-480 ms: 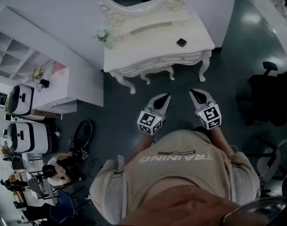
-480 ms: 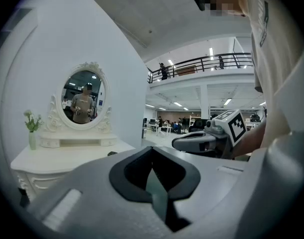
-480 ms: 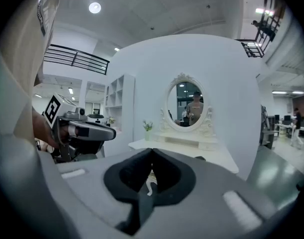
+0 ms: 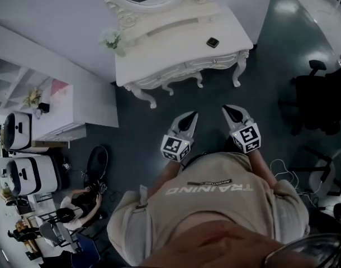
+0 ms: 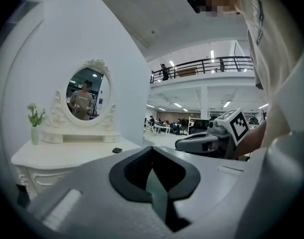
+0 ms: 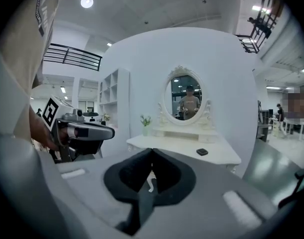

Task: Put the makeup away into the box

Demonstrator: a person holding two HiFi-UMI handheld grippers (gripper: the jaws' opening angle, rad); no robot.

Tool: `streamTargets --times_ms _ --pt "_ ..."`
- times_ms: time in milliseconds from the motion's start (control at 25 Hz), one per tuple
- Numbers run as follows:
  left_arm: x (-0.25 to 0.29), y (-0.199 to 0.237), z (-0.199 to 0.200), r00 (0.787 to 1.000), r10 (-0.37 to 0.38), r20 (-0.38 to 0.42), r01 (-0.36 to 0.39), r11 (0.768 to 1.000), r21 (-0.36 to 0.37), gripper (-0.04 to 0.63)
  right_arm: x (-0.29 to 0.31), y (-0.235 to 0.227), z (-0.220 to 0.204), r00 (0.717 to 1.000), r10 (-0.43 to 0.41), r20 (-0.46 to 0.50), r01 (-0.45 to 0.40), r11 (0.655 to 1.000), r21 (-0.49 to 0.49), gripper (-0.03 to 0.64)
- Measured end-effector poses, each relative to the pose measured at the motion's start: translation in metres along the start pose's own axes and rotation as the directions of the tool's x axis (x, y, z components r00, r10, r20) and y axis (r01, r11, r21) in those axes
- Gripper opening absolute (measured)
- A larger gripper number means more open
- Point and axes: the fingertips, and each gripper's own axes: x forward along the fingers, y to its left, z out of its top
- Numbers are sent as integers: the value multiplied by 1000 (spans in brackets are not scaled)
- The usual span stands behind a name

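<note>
A white dressing surface (image 4: 159, 54) stands ahead of me, my left gripper (image 4: 192, 116) and right gripper (image 4: 227, 109) held short of it, both jaws pressed together and empty, with a small black makeup compact (image 4: 213, 42) lying toward its right end.

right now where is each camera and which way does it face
Head view: on the person's head, steeply down at the dressing table; shows shirt, left gripper, right gripper.
Left gripper view: on that gripper, facing the table; shows its shut jaws, the right gripper.
Right gripper view: on that gripper, facing the table; shows its shut jaws, the left gripper.
Shared: all show the table.
</note>
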Motion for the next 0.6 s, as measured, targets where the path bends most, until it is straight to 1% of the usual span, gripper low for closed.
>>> streamTargets --times_ms 160,280,400,600 --pt "23 11 -7 1000 -4 5 4 999 -32 8 9 -23 -8 999 -31 -30 31 1000 3 3" --pt "38 21 -9 999 33 -5 -33 999 -42 8 21 -41 -11 999 -25 -46 26 1000 17 3" --pt "60 29 -7 997 75 -33 -76 997 -31 6 34 -66 -8 1000 -6 -30 7 999 34 3" --pt "112 31 16 993 104 -51 -104 995 5 8 53 -119 -10 999 49 -11 -48 997 56 3"
